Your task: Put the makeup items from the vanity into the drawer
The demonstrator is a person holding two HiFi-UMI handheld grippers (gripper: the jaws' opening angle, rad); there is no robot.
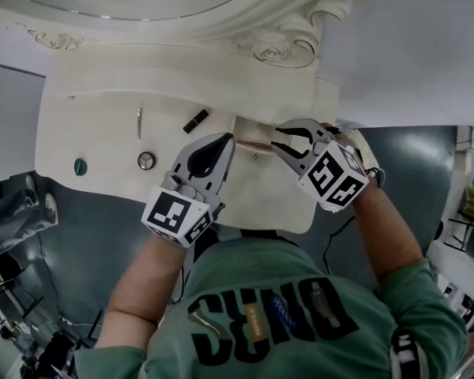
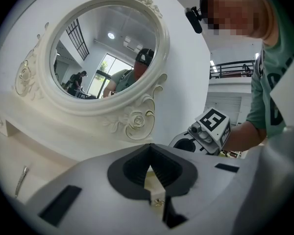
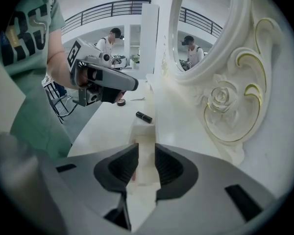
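Right gripper (image 1: 278,140) jaws stand apart over the drawer (image 1: 256,150); left gripper (image 1: 227,140) closed, empty, and may knock the black lipstick (image 1: 195,121) at its 10 o'clock rolling

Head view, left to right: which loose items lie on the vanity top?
green disc → round tin → black tube
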